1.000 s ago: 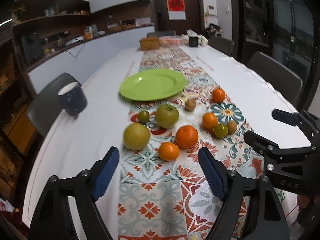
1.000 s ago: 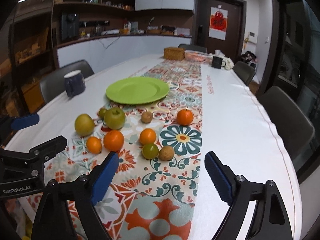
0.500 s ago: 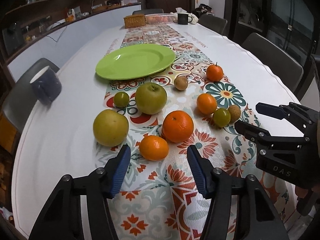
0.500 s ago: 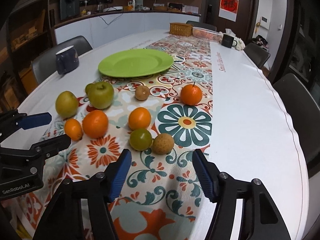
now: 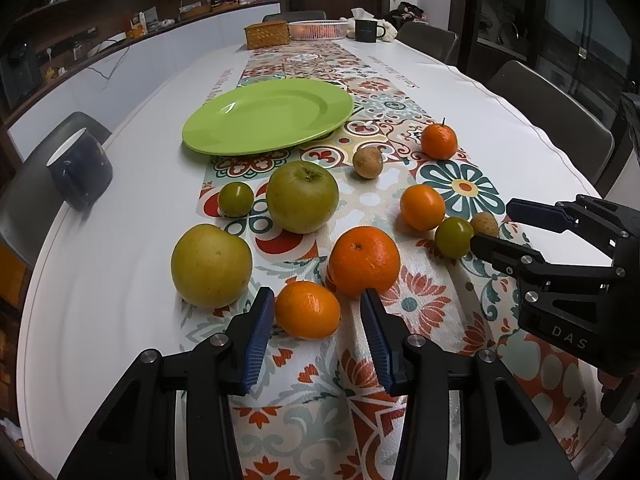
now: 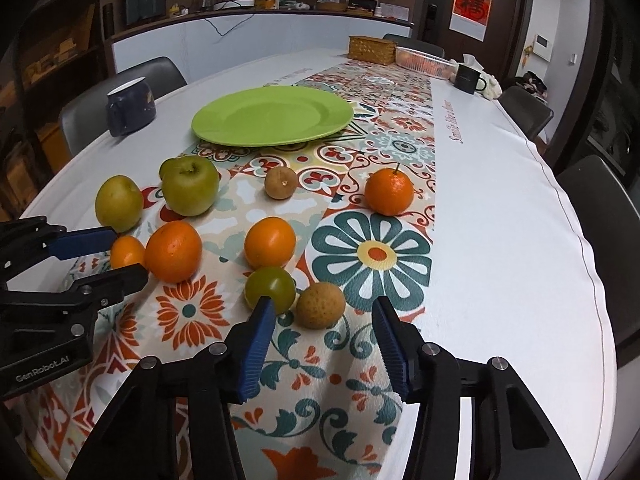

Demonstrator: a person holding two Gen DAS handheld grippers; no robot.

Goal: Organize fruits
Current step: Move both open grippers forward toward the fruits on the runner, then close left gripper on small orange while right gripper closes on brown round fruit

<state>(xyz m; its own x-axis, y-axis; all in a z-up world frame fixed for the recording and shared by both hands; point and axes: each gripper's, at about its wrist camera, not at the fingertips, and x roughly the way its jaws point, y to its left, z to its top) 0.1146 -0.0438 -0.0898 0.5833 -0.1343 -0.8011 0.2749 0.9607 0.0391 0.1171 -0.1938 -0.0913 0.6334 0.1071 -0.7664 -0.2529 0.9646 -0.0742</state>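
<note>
Left claw open, straddling the small mandarin; right claw open, brown longan-like fruit just ahead between its pads.

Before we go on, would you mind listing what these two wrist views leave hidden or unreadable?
- Small green fruit, right wrist view: almost wholly hidden behind the green apple.
- Brown fruit, left wrist view: partly covered by the right gripper.
- Pink basket, right wrist view: its contents are too small to identify.
- Mug, left wrist view: the inside is out of sight.
</note>
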